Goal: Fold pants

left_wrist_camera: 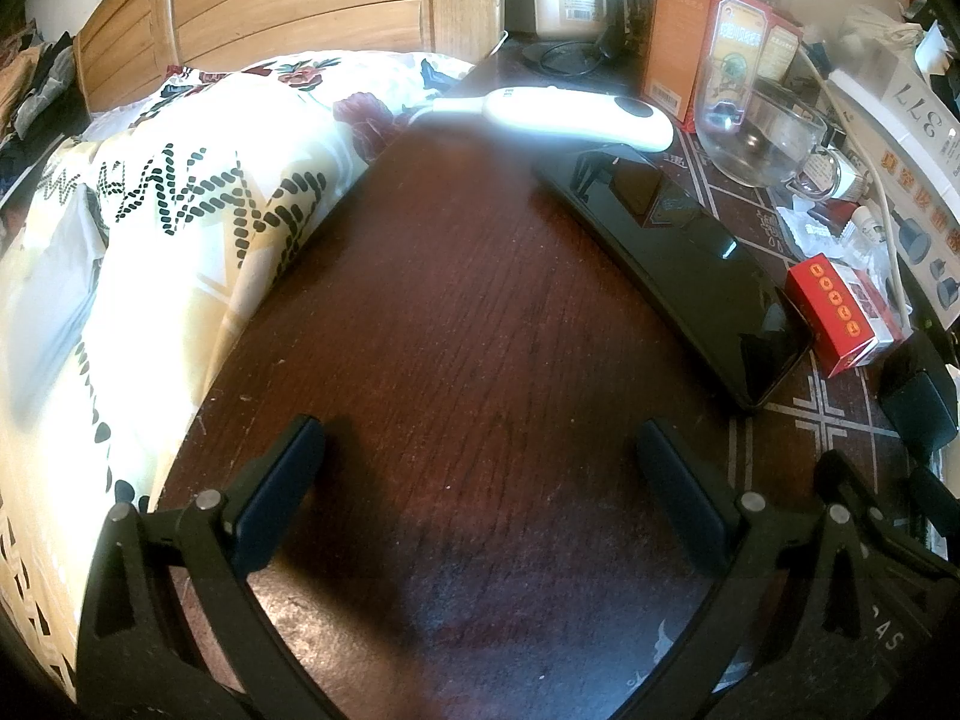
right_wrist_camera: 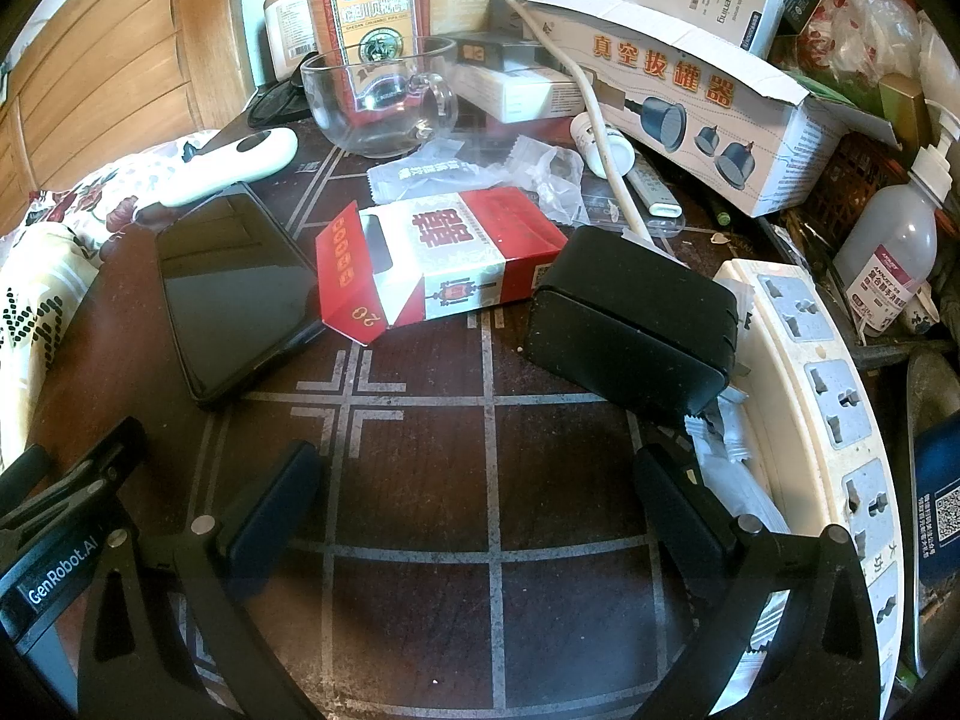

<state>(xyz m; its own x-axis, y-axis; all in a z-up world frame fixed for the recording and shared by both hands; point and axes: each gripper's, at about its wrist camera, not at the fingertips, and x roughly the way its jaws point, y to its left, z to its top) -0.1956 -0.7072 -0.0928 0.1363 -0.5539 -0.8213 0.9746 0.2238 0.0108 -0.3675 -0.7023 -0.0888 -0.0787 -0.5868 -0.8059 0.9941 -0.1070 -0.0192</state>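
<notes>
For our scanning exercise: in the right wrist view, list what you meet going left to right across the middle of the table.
Floral bedding → black phone → red and white carton → black adapter → white power strip → pump bottle.

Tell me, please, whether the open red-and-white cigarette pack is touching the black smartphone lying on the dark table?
Touching. The right wrist view shows the red-and-white cigarette pack with its open flap's corner meeting the black smartphone edge, no tabletop visible between them.
</notes>
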